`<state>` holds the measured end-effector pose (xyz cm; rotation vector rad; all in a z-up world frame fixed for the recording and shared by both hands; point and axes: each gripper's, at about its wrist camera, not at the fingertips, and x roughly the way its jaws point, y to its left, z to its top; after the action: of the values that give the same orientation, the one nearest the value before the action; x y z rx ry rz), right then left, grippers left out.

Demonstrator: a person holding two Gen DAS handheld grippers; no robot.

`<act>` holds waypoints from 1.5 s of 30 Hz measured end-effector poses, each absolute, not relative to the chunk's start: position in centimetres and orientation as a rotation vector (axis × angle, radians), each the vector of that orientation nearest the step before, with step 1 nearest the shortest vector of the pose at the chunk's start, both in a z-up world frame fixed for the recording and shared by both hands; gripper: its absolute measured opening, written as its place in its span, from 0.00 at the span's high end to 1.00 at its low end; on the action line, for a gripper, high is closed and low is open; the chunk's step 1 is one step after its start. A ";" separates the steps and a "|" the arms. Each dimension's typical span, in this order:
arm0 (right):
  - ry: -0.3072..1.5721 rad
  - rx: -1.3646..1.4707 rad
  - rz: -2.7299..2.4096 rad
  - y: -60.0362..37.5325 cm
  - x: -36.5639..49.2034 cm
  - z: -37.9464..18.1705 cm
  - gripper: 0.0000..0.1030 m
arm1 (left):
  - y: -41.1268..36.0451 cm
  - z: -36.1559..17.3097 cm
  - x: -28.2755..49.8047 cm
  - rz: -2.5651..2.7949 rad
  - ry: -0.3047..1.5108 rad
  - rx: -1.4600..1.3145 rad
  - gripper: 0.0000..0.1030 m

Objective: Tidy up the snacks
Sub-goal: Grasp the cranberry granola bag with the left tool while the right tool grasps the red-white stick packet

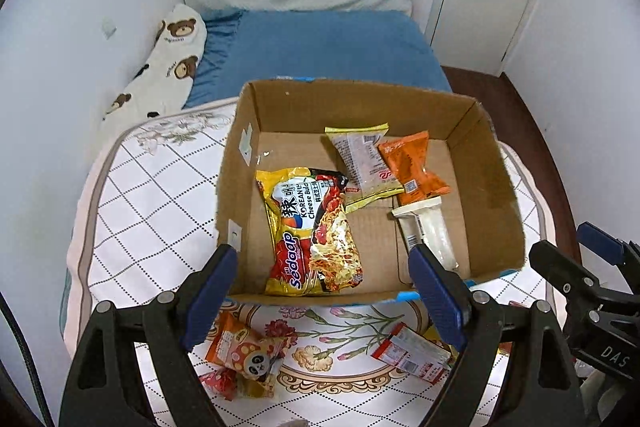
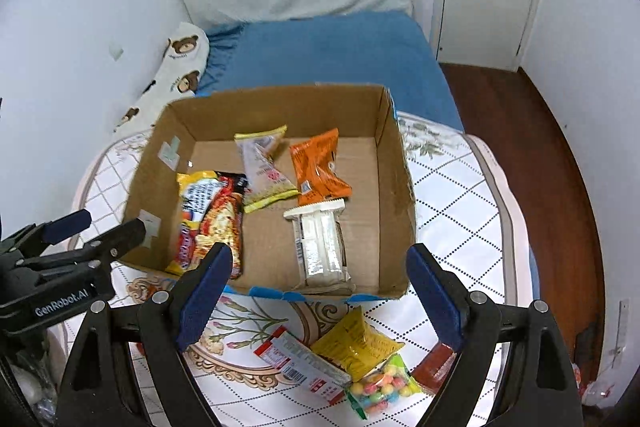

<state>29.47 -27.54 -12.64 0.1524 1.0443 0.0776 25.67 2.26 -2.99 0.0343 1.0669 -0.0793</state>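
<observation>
A quilted mat (image 2: 460, 195) carries the cardboard box (image 2: 392, 195) and loose snack packets (image 2: 356, 343) before it.

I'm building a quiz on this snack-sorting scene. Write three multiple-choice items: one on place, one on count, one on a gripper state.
1. Where does the Sedaap noodle packet lie?
A. On the blue bedsheet
B. Inside the cardboard box
C. On the wooden floor

2. How many snack packets are in the box?
A. Two
B. Four
C. Seven

3. What is the state of the right gripper?
A. Open, holding nothing
B. Shut on the bag of colourful candies
C. Shut on the box

Key:
1 B, the packet rests on the box floor by its left wall.
2 B, noodles, yellow-edged, orange and white packets.
3 A, its blue pads stand wide apart, empty.
</observation>
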 end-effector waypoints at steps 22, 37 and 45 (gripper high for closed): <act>1.487 0.211 0.195 -25.7 18.9 -28.5 0.31 | 7.8 -23.4 11.6 -0.055 1.756 0.008 0.15; 1.525 -0.125 0.346 -19.5 24.1 -33.5 0.31 | 7.1 -31.4 8.4 -0.079 1.915 0.010 0.41; 1.552 -0.258 0.351 -16.7 25.8 -36.8 0.32 | 5.8 -27.1 13.4 -0.016 1.739 -0.034 0.41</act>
<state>25.77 -16.68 -36.84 -0.2577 1.5523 0.3506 13.42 5.78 -27.08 -0.0343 1.7394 -0.0161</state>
